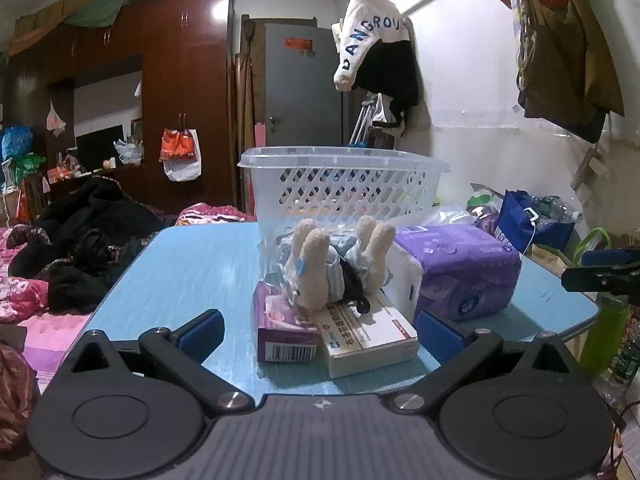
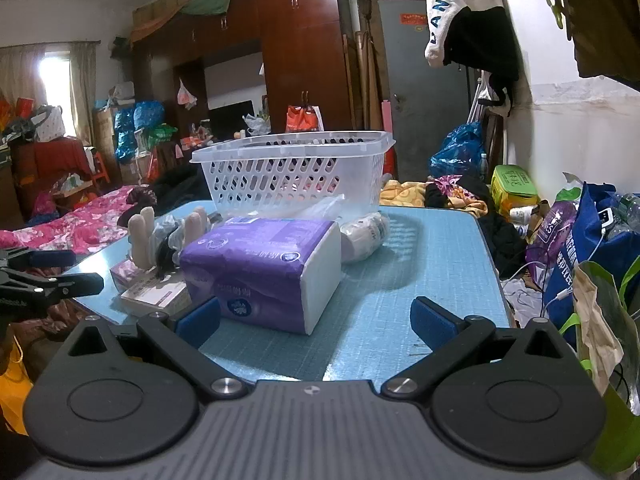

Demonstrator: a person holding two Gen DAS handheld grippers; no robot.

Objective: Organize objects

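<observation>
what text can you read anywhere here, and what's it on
"DANGROU": blue letters on the white garment hanging on the wall; any further letters are hidden.
"ES": end of a word on the purple bag beside the table.
Chinese print on the white medicine box: too blurred to read.
Barcode on the purple box: digits too small.
Tissue pack print: unreadable.

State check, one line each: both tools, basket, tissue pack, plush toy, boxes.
left tool: open, holding nothing
right tool: open, holding nothing
basket: upright on the table
tissue pack: sealed, lying flat
plush toy: bagged, lying across the boxes
purple box: closed
white box: closed
</observation>
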